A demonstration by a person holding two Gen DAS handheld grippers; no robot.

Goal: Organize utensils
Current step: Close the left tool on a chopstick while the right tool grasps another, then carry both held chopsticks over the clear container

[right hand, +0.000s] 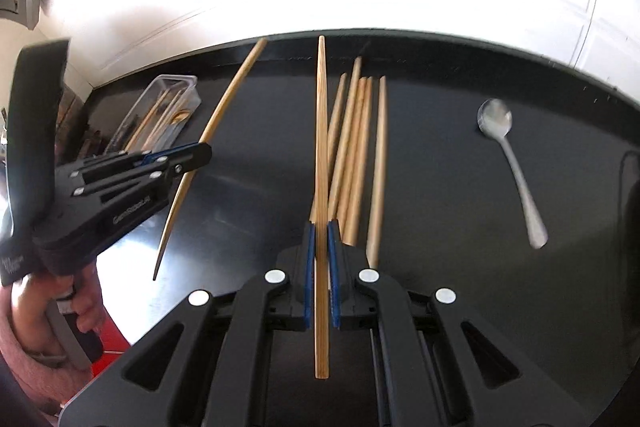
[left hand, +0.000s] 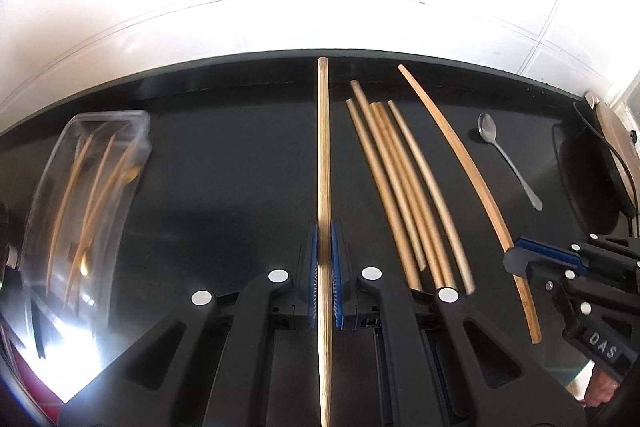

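Note:
My left gripper (left hand: 324, 231) is shut on a wooden chopstick (left hand: 323, 131) that runs straight out between its blue pads. My right gripper (right hand: 321, 227) is shut on another chopstick (right hand: 321, 131) in the same way. Each gripper shows in the other's view: the right gripper (left hand: 520, 259) at the right edge with its chopstick (left hand: 476, 183), the left gripper (right hand: 202, 153) at the left with its chopstick (right hand: 224, 107) off the counter. Several loose chopsticks (left hand: 400, 187) (right hand: 352, 155) lie side by side on the black counter. A metal spoon (left hand: 506, 159) (right hand: 514, 167) lies to their right.
A clear plastic container (left hand: 84, 187) (right hand: 160, 107) with chopsticks inside stands at the left of the counter. White tiled wall (left hand: 320, 7) runs behind the counter's far edge. A dark round object with a cable (left hand: 592, 179) sits at the far right. A hand (right hand: 84, 307) grips the left gripper's handle.

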